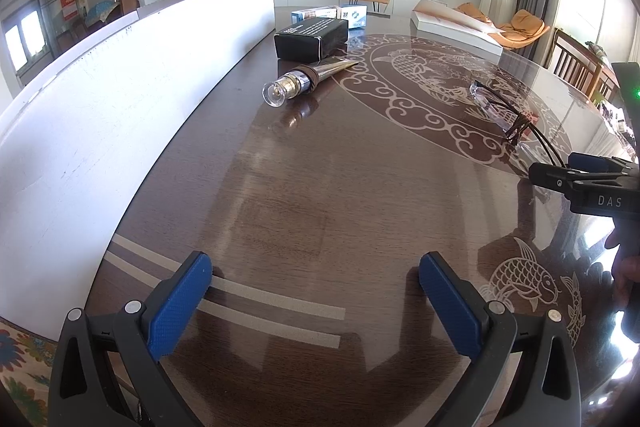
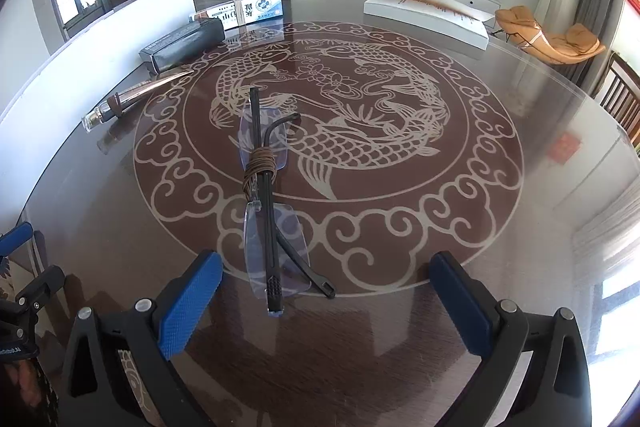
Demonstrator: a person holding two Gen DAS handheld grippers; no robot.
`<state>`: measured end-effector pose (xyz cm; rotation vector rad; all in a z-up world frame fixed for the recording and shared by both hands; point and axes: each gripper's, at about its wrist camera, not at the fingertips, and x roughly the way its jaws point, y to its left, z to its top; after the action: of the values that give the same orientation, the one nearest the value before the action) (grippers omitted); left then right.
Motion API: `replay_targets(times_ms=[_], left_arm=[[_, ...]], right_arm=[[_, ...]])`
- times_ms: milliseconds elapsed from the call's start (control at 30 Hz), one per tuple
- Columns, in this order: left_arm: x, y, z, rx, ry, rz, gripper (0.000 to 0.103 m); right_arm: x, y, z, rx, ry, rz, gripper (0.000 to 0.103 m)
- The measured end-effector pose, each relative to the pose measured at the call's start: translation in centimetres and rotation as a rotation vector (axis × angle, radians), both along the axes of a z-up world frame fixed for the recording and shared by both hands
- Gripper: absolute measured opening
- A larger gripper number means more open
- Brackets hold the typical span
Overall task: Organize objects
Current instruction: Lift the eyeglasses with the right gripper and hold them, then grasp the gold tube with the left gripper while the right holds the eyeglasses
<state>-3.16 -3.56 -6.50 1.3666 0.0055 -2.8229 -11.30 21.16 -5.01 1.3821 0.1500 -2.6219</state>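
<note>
Both tongs stand spread and empty: the right tongs (image 2: pixel 326 293) straddle the near end of the folded glasses (image 2: pixel 266 211) lying on the table (image 2: pixel 460 235), apparently the pick-up step; next, probably a gentle pinch on the stacked arms. Left tongs (image 1: pixel 316 297) hover over bare wood.

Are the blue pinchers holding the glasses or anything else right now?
No, nothing is held. The right gripper is open, with the glasses lying on the table between its fingers. The left gripper is open and empty.
</note>
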Motion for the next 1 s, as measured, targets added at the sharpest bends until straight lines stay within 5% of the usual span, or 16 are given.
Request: replay_targets(times_ms=[300, 500, 700, 933, 1000], left_arm=[[-2.3, 0.6, 0.5, -0.003, -0.123, -0.091, 0.103], [-8.1, -0.5, 3.4, 0.198, -0.133, -0.181, 0.103], [-16.0, 0.6, 3.0, 0.030, -0.168, -0.210, 0.103], [-19.2, -0.2, 1.2, 0.006, -0.237, -0.255, 0.102], [-18.7, -0.1, 1.7, -0.031, -0.203, -0.279, 0.081]], right_arm=[[-0.1, 0.0, 0.0, 0.001, 0.002, -0.003, 0.103], [0.0, 0.0, 0.0, 0.001, 0.002, -0.004, 0.103], [0.0, 0.0, 0.0, 0.001, 0.002, -0.004, 0.103], [0.0, 0.0, 0.0, 0.001, 0.003, -0.004, 0.103], [0.1, 0.0, 0.0, 0.001, 0.003, -0.004, 0.103]])
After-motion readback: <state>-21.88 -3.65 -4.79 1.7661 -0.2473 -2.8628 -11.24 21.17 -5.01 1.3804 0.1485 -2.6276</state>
